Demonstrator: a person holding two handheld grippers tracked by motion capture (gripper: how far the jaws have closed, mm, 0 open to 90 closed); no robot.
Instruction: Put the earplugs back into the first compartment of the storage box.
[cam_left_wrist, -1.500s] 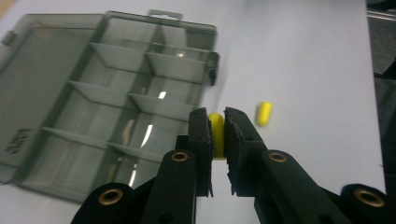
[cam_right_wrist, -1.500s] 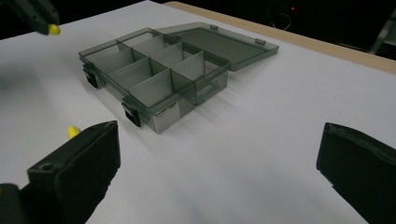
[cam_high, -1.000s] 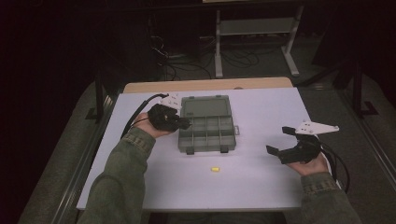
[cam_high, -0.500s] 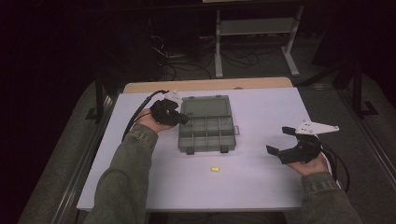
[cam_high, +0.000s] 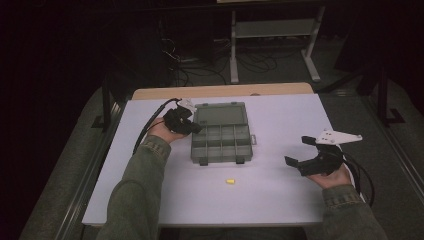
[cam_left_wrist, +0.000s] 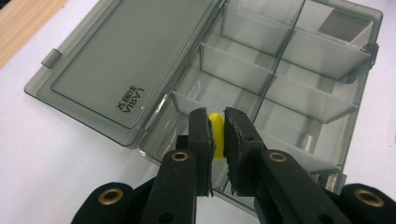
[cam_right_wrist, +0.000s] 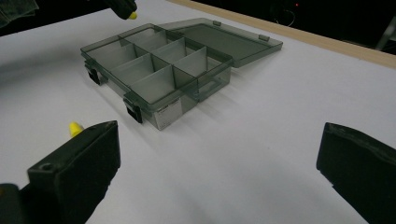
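Observation:
A smoky grey compartment box (cam_high: 221, 142) lies open mid-table, its lid (cam_high: 220, 114) folded flat at the far side. My left gripper (cam_high: 192, 127) hovers over the box's left end, shut on a small yellow piece (cam_left_wrist: 216, 134) above the nearest compartment (cam_left_wrist: 196, 116). From the right gripper view that held yellow piece (cam_right_wrist: 133, 16) shows at the box's (cam_right_wrist: 154, 70) far corner. Another yellow piece (cam_high: 230, 181) lies on the white table in front of the box, also seen as a yellow piece (cam_right_wrist: 74, 129) by my right jaw. My right gripper (cam_high: 300, 152) stands open at the table's right side, holding nothing.
The white tabletop (cam_high: 280, 120) has a wooden strip (cam_high: 220, 92) along its far edge. Beyond it stand a metal frame (cam_high: 272, 37) and loose cables (cam_high: 190, 65) on a dark floor. Cables trail from both grippers.
My left gripper has moved away from me and slightly right, carrying the yellow piece over the box's left compartments. The right gripper has stayed still.

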